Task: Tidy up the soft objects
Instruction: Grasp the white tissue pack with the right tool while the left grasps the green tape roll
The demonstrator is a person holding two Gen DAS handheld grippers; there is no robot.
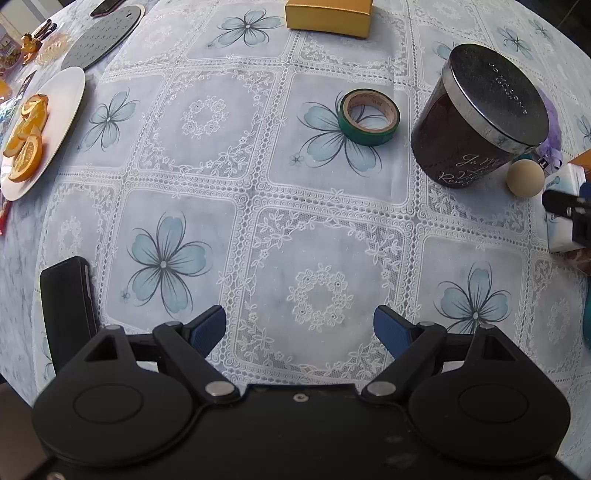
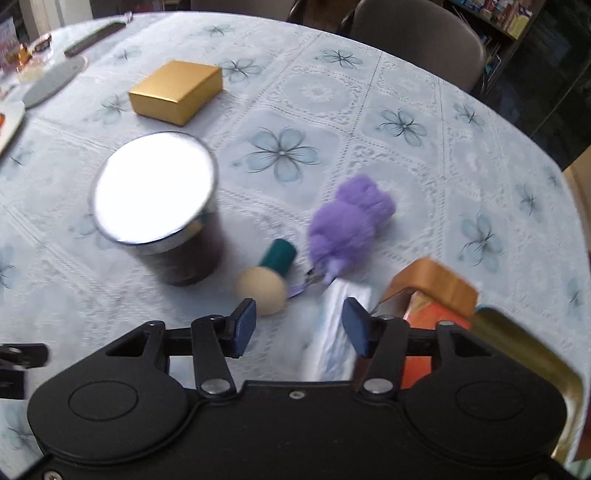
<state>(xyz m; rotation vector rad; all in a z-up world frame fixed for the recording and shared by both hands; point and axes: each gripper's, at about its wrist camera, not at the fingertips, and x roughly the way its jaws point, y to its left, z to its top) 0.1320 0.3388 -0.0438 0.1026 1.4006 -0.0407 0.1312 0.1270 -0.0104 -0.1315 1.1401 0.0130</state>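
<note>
We see the left hand-held gripper [image 1: 299, 325] low over the tabletop [image 1: 207, 162], jaws spread wide, nothing between the blue pads [image 1: 208, 326]. The cloth is pale blue with white lace squares and blue flowers.

The right hand-held gripper [image 2: 299, 326] also stands wide and holds nothing; a white tissue pack [image 2: 332, 332] lies between and just beyond its fingers, too blurred for us to read its print. In the left view the same pack shows at the right edge, lettering too small.

Soft things: a purple plush toy [image 2: 347, 221] lies on the cloth just beyond the tissue pack, near a cream ball [image 2: 262, 291] that touches a teal cylinder [image 2: 279, 256].

A dark jar [image 1: 476, 118] with a silver lid stands just left of the ball. The lid reads "JO MALONE"; on the wall we make out "Jo M..." and "Ros...", the rest hidden.

A green tape roll [image 1: 369, 117] lies flat, near the jar's left; core print unreadable. A gold box [image 1: 328, 16] sits at the far edge. A white plate [image 1: 55, 110] of orange slices [image 1: 27, 136] lies far left, a grey perforated mat [image 1: 105, 35] beyond it
</note>
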